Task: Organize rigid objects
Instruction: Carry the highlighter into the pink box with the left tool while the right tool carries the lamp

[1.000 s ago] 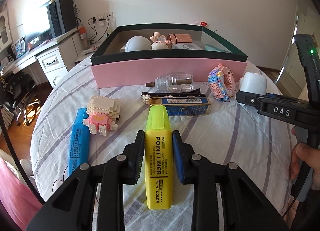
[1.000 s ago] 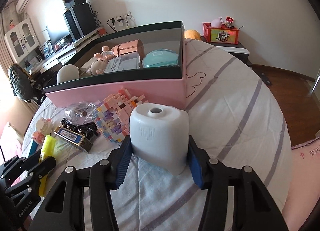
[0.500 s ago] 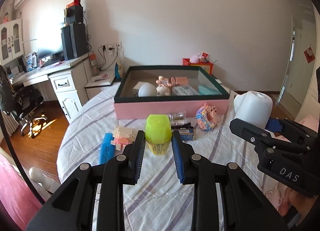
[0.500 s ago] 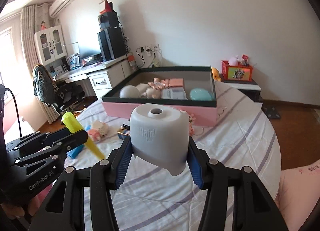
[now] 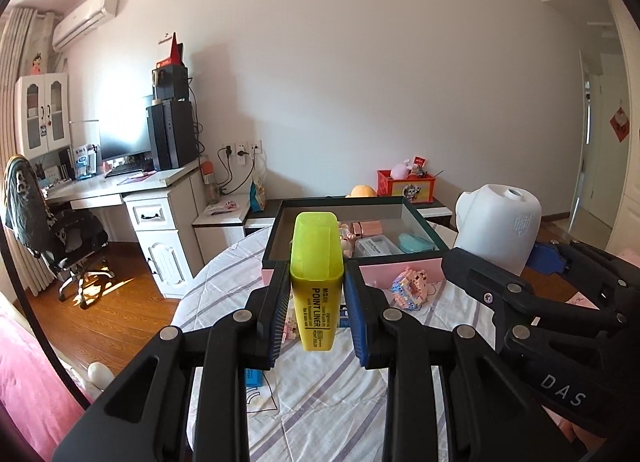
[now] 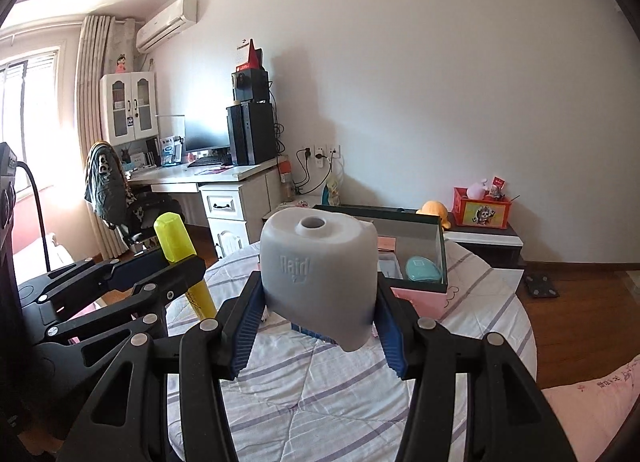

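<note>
Round bench (image 5: 332,402) covered with a white quilted cloth striped in pale purple. Wood floor around it, white walls, air conditioner (image 6: 168,23) high on the wall, curtains beside a bright window.

Left gripper (image 5: 317,294) clamped on a yellow highlighter (image 5: 316,274), held off the cloth with its cap end tipped toward the box. Right gripper (image 6: 320,304) clamped on a white plastic Raid holder (image 6: 320,262), also held above the cloth, hole at the top.

Pink box (image 5: 396,266) with a dark green rim sits at the far side of the bench; inside it a teal case (image 6: 422,268), a rose-gold cylinder (image 5: 366,227) and a small doll, partly hidden. A pastel block model (image 5: 408,288) lies on the cloth just in front of the box wall.

White desk (image 6: 224,181) by the wall carries a monitor and a black computer tower; office chair (image 5: 68,242) draped with dark clothing in front. Red toy box (image 6: 482,211) on a low dark cabinet to the right.
</note>
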The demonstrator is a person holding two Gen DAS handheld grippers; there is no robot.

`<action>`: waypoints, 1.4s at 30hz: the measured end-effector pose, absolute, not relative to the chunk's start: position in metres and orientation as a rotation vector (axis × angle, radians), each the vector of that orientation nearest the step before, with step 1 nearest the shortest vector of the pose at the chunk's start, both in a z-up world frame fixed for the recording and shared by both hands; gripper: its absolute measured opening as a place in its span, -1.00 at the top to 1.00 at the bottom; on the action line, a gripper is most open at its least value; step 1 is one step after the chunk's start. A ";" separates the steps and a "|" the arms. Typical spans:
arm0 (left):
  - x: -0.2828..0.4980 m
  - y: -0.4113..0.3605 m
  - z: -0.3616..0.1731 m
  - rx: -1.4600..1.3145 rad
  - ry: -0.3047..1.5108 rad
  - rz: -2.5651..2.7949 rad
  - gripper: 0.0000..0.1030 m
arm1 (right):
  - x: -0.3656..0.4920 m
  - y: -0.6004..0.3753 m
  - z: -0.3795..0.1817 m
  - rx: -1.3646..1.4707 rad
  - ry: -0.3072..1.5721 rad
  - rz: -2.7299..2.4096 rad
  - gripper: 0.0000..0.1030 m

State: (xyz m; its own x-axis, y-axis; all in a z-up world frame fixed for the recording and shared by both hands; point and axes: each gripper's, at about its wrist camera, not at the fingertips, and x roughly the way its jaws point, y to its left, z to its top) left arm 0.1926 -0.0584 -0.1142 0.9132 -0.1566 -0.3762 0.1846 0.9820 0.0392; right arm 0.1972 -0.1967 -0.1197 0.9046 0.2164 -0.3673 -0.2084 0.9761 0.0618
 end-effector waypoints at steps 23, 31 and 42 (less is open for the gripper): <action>0.234 -0.056 -0.116 0.085 0.370 -0.075 0.47 | 0.244 -0.188 -0.122 0.005 0.402 0.279 -0.04; 0.328 -0.078 -0.111 0.144 0.393 -0.118 0.47 | 0.320 -0.196 -0.123 -0.019 0.444 0.260 -0.05; 0.502 -0.114 -0.137 0.198 0.601 -0.180 0.47 | 0.466 -0.219 -0.150 -0.046 0.614 0.203 -0.05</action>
